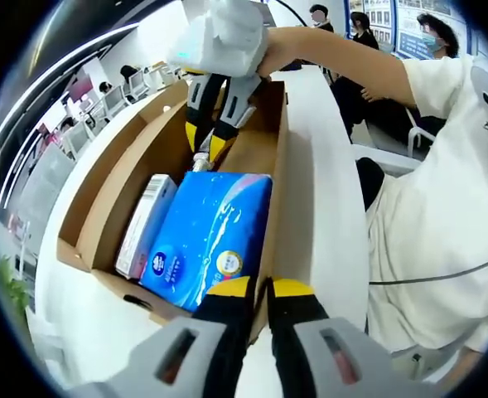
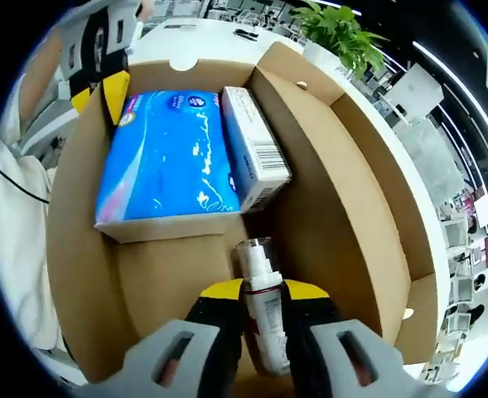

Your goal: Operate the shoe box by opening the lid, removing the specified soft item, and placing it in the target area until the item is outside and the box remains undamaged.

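Two grippers are working one open cardboard shoe box [image 2: 326, 207] here. In the right gripper view, our right gripper [image 2: 264, 311] sits at the bottom centre of the frame with its yellow-tipped jaws closed narrow around a small clear bottle with a white cap [image 2: 260, 282], down inside the box. Just above the bottle lies the blue soft tissue pack [image 2: 169, 157], flat on the box floor, and a white-and-blue carton [image 2: 256, 145] stands on edge right beside it, touching its right side. The box lid stands up along the right of that frame.

In the left gripper view, our left gripper [image 1: 260, 290] is at the bottom centre, jaws pinched narrow on the near wall of the box [image 1: 136, 149]. The tissue pack [image 1: 210, 232] fills mid frame with the carton [image 1: 144, 224] at its left. The right gripper [image 1: 215, 133] comes in from the top, tips down in the box. We also see a white table [image 1: 326, 207] under the box and a potted plant [image 2: 343, 37] at the upper right of the right gripper view.
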